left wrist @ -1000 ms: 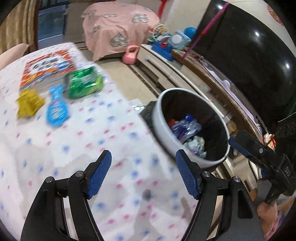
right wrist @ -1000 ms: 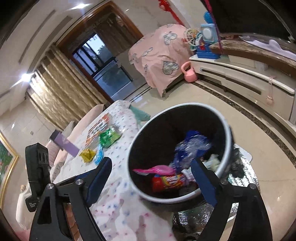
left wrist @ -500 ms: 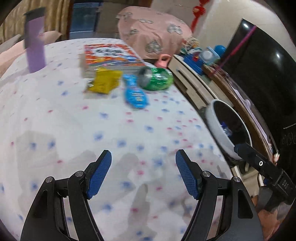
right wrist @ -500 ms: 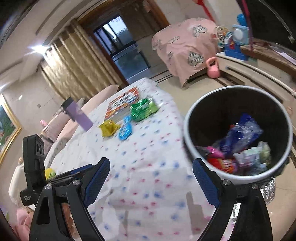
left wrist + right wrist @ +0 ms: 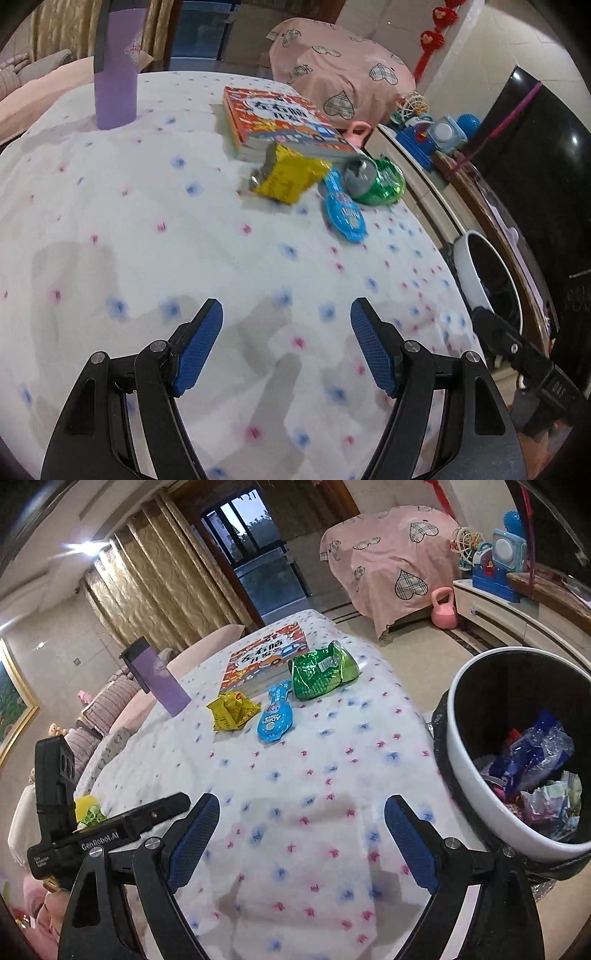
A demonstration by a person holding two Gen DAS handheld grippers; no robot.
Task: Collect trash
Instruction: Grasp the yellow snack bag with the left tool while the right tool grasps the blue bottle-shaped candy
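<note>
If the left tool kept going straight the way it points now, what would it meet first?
Probably the bare tablecloth. The open left tool holds nothing and aims across it toward the yellow wrapper; depth is unclear.

The tall purple tumbler (image 5: 115, 74) is cut off at the left-wrist view's top edge; the white-rimmed black trash bin (image 5: 465, 738) runs off the right.

Snack wrappers on our table: three, namely one yellow wrapper (image 5: 232, 710), one blue wrapper (image 5: 274, 718) and one green wrapper (image 5: 322, 670).
Books: we count one picture book (image 5: 264, 660).
Bottles: one purple bottle (image 5: 157, 677).
Trash bins: one white bin (image 5: 476, 775); the wrappers inside it are heaped, so we cannot count them.
Kettlebells: one pink kettlebell (image 5: 443, 609).
Grippers: we hold two, the left gripper (image 5: 286, 345) and the right gripper (image 5: 301, 843).
</note>
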